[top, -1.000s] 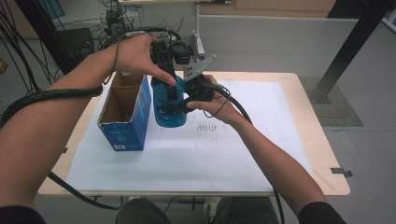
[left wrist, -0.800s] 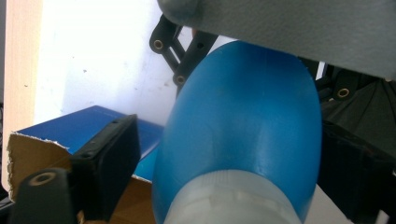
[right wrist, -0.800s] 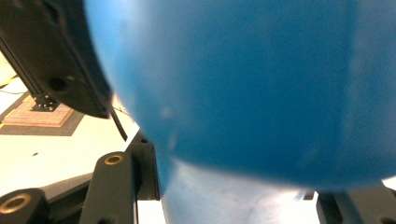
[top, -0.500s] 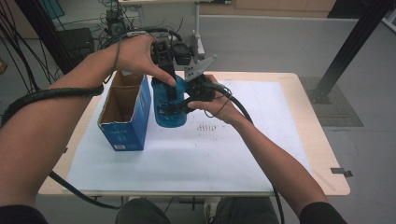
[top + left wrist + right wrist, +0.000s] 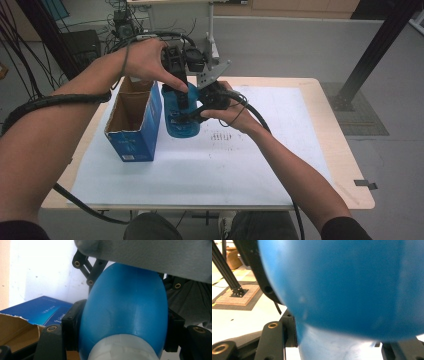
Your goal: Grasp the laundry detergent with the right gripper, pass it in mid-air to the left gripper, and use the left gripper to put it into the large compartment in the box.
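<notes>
Both grippers clamp a blue bottle (image 5: 181,117) above the white table sheet (image 5: 260,150): the left gripper (image 5: 176,75) apparently near its white neck, the right gripper (image 5: 210,97) on its body. An open blue carton (image 5: 134,125) stands just beside.

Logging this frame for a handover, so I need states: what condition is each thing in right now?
Blue bottle: upright beside the box, gripped by both grippers.
Blue box: standing on the table, top flaps open, inside looks empty.
Left gripper: shut on the bottle's body.
Right gripper: shut on the bottle.
Table: covered by a white sheet.
</notes>
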